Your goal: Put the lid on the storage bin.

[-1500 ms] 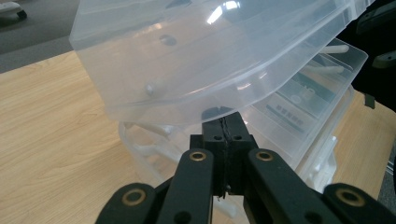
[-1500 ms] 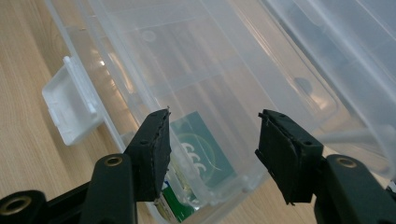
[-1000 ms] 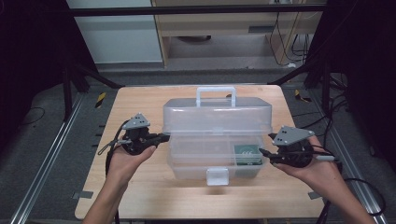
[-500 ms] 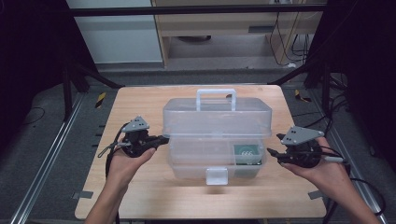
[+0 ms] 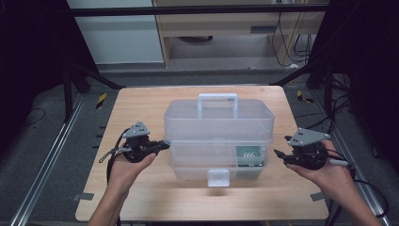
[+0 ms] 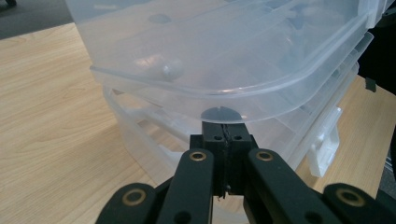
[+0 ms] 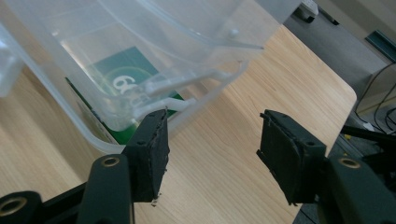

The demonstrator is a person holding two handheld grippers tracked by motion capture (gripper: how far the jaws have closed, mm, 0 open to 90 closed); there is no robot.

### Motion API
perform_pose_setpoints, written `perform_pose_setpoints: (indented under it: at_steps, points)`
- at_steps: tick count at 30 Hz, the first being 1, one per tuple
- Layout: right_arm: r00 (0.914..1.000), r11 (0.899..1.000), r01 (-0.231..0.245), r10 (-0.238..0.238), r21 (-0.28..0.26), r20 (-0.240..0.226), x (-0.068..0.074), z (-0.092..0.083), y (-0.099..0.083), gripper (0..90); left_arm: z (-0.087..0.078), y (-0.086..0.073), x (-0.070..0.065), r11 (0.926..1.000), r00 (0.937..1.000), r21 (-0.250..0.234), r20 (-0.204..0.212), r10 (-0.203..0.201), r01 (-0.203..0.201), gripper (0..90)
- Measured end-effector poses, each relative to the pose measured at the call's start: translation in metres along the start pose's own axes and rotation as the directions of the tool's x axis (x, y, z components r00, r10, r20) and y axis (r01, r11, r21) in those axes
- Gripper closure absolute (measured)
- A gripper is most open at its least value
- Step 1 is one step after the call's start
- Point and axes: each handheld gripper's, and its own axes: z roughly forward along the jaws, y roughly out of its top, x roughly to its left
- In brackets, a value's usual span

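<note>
The clear plastic box (image 5: 219,136) sits mid-table, long axis running side to side, latch facing the person, handle on top. Left gripper (image 5: 162,145), jaws closed together, its tips against the box's left end. Right gripper (image 5: 278,156) has just been opening, nothing between its jaws, just off the right end.

- The high view is dim at its edges, with dark surroundings left and right; the table (image 5: 141,108) is lit evenly from above.
- A soft shadow lies on the wood near the box (image 5: 219,134).
- The box's clear plastic shows pale glare in the left gripper view.
- Near jaws blur slightly in both gripper views; far edges soften.
</note>
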Motion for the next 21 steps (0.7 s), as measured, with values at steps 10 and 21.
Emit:
perform_pose_setpoints:
  at_steps: [10, 21]
  points:
    - [0.9996, 1.000, -0.025, 0.024, 0.010, 0.011, -0.002, 0.004, -0.011, 39.5, 0.001, -0.007, 0.000, 1.0000, 1.0000, 0.005, 0.006, -0.004, 0.004, 90.0]
    - [0.9981, 0.998, -0.054, 0.053, 0.029, 0.031, -0.003, 0.007, -0.023, 33.8, 0.002, -0.011, -0.001, 0.9999, 1.0000, 0.017, 0.009, -0.001, 0.001, 89.9]
